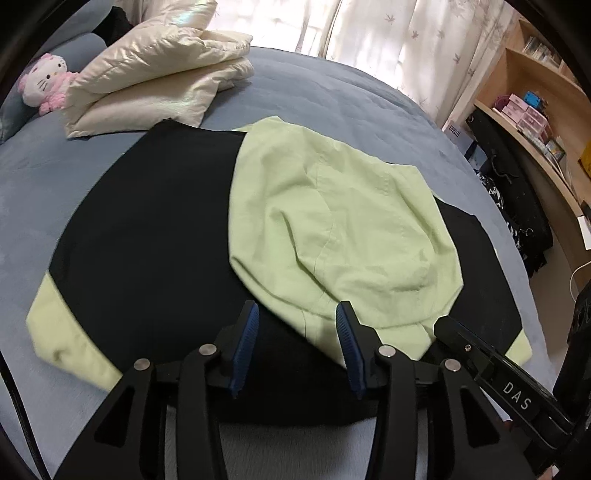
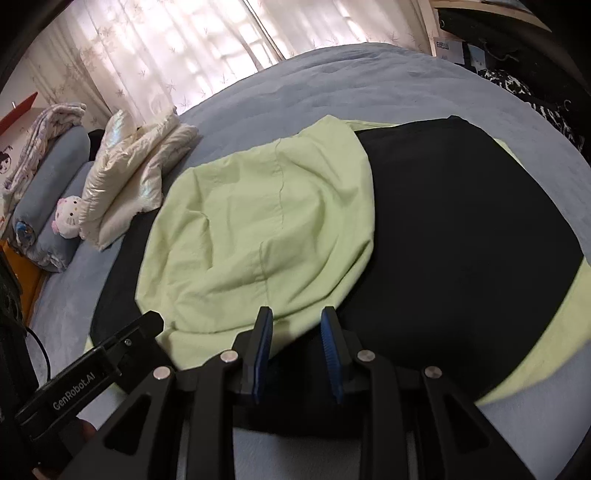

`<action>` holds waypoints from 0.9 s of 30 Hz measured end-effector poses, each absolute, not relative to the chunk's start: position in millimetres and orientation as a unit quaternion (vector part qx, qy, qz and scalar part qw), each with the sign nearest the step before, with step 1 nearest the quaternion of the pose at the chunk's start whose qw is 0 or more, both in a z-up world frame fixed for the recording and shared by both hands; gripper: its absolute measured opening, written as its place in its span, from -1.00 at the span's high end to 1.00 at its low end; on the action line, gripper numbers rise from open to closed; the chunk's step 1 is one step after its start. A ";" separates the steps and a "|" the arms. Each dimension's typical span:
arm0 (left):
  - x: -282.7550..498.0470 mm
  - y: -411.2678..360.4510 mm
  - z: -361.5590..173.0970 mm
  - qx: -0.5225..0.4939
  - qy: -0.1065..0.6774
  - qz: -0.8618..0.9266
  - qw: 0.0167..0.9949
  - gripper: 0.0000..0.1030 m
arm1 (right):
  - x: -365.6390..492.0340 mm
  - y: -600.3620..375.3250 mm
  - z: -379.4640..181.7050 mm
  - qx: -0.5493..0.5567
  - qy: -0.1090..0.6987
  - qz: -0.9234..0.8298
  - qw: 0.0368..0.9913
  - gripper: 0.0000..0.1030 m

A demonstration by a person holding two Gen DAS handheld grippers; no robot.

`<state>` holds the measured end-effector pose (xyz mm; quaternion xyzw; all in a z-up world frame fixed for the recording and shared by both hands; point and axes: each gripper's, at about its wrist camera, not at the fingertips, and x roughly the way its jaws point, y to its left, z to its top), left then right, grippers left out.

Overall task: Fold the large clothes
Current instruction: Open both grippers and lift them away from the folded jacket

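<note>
A blue-grey bedspread is filling both wrist views, with curtained windows glowing behind at 12 o'clock and a folded cream jacket sitting with a plush cat at 10 o'clock. The task garment, a black jacket with pale green cuffs, is lying flat in the middle of the bed, its green hood flopped over the back panel. Left gripper is hovering at 6 o'clock over the hood's near edge, jaws standing apart, nothing between them. Right gripper is doing likewise at the hood's near edge, jaws apart and empty. Judgement: hood is looking rumpled; smoothing it flat before the next fold should be paying off, then pinching both near corners evenly and carrying them across together.
</note>
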<state>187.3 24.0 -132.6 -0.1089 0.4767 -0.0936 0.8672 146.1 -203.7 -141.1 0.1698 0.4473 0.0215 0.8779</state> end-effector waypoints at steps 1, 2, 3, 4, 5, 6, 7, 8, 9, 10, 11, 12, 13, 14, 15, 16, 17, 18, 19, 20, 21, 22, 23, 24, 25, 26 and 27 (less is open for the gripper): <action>183.9 25.6 -129.4 -0.108 0.476 -0.093 0.868 0.18 | 142.9 -202.3 -138.8 0.169 0.446 0.022 0.879 0.47; 178.7 27.4 -125.0 -0.106 0.475 -0.092 0.869 0.18 | 139.9 -200.4 -136.2 0.167 0.445 0.023 0.880 0.47; 174.8 28.9 -121.5 -0.106 0.473 -0.092 0.870 0.18 | 137.7 -198.8 -134.1 0.165 0.444 0.023 0.880 0.47; 169.8 30.2 -118.1 -0.106 0.472 -0.092 0.870 0.18 | 133.7 -197.1 -130.6 0.164 0.442 0.025 0.881 0.47; 165.9 31.6 -114.5 -0.107 0.471 -0.093 0.871 0.17 | 130.8 -195.8 -127.9 0.164 0.441 0.026 0.882 0.47; 163.7 32.3 -112.0 -0.107 0.470 -0.093 0.871 0.17 | 128.3 -194.5 -125.2 0.163 0.439 0.027 0.883 0.47; 158.7 34.0 -107.7 -0.108 0.469 -0.093 0.872 0.15 | 123.5 -192.7 -120.8 0.163 0.436 0.028 0.885 0.47; 153.5 35.8 -103.4 -0.109 0.467 -0.093 0.872 0.14 | 120.4 -191.7 -117.8 0.163 0.434 0.029 0.886 0.47; 149.2 37.4 -99.8 -0.110 0.466 -0.092 0.873 0.12 | 117.6 -190.7 -115.0 0.163 0.431 0.030 0.887 0.47; 144.9 38.9 -96.1 -0.112 0.465 -0.093 0.874 0.09 | 114.1 -188.9 -111.3 0.162 0.429 0.032 0.888 0.47; 140.1 40.3 -92.7 -0.113 0.464 -0.092 0.874 0.08 | 109.7 -187.4 -107.3 0.160 0.426 0.032 0.890 0.47; 135.6 42.1 -89.3 -0.114 0.463 -0.092 0.874 0.07 | 105.9 -186.5 -104.0 0.160 0.424 0.032 0.891 0.47; 131.5 43.7 -86.2 -0.115 0.462 -0.092 0.875 0.07 | 101.5 -185.4 -100.4 0.159 0.421 0.033 0.892 0.47; 127.0 45.3 -82.8 -0.117 0.460 -0.092 0.875 0.06 | 95.9 -183.8 -96.2 0.158 0.418 0.034 0.894 0.47; 123.0 47.0 -80.0 -0.119 0.459 -0.092 0.876 0.06 | 92.1 -182.7 -93.2 0.158 0.416 0.035 0.895 0.47; 118.7 48.7 -76.9 -0.121 0.457 -0.091 0.876 0.04 | 87.5 -181.2 -90.3 0.157 0.414 0.037 0.896 0.47; 114.3 50.6 -74.1 -0.122 0.456 -0.090 0.877 0.04 | 84.0 -179.8 -87.8 0.155 0.412 0.038 0.897 0.47; 111.3 51.7 -72.2 -0.124 0.455 -0.090 0.877 0.00 | 78.7 -177.0 -84.2 0.150 0.409 0.039 0.899 0.47; 105.7 54.4 -68.7 -0.128 0.453 -0.091 0.878 -0.04 | 74.5 -174.4 -81.4 0.147 0.406 0.040 0.901 0.47; 101.8 56.5 -66.6 -0.132 0.450 -0.091 0.878 -0.06 | 70.5 -172.3 -78.9 0.145 0.405 0.042 0.902 0.47; 98.1 58.8 -64.5 -0.134 0.447 -0.091 0.879 -0.08 | 66.7 -170.5 -76.5 0.145 0.403 0.044 0.902 0.47; 95.0 60.1 -62.7 -0.135 0.446 -0.090 0.880 -0.09 | 63.1 -168.7 -74.3 0.144 0.402 0.046 0.903 0.47; 90.6 62.0 -60.4 -0.136 0.443 -0.090 0.882 -0.09 | 60.2 -167.6 -72.6 0.143 0.400 0.047 0.904 0.47; 86.4 63.7 -58.5 -0.137 0.440 -0.090 0.883 -0.09 | 56.3 -166.5 -70.9 0.141 0.398 0.048 0.905 0.47; 83.3 65.1 -57.5 -0.137 0.439 -0.090 0.883 -0.09 | 54.4 -165.5 -69.9 0.140 0.396 0.049 0.906 0.47; 80.9 66.7 -56.6 -0.137 0.440 -0.092 0.883 -0.09 | 51.2 -163.9 -68.6 0.139 0.394 0.049 0.907 0.47; 79.8 67.5 -57.0 -0.138 0.440 -0.093 0.882 -0.10 | 48.9 -162.8 -68.0 0.138 0.392 0.048 0.908 0.47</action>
